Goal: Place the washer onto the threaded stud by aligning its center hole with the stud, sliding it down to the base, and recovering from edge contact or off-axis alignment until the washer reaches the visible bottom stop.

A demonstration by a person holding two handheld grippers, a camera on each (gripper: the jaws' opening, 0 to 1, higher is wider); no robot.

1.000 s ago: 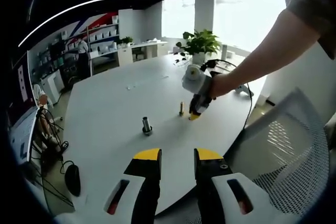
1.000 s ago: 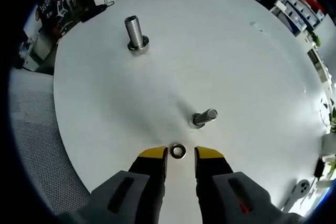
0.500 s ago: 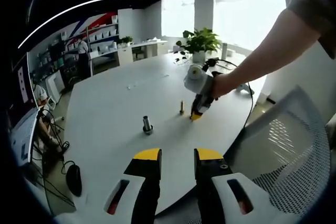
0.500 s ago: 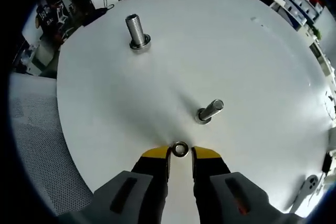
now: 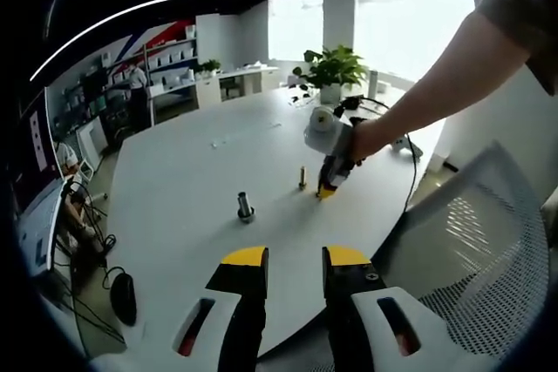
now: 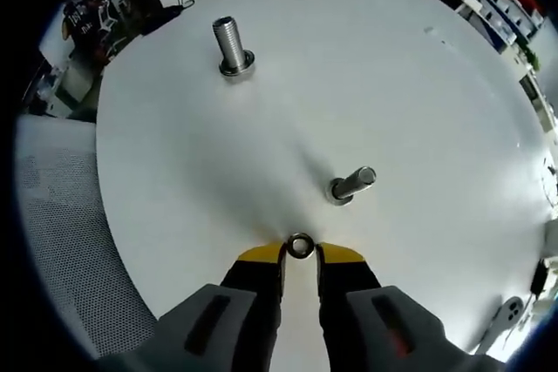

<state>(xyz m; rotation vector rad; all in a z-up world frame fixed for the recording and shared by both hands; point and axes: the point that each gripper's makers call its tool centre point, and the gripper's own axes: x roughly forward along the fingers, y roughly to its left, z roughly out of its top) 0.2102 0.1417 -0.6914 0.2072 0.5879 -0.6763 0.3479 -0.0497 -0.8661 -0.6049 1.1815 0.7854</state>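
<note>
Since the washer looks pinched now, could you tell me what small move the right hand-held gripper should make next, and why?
Probably lift the washer slightly off the table. It sits between the right hand-held gripper tips, seemingly gripped but low at the tabletop, while the nearer threaded stud rises just ahead; its hole must clear the stud's top first.

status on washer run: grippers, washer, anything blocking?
Right gripper pinching washer at table level. Left gripper open, idle. Thin stud just ahead, path clear.
</note>
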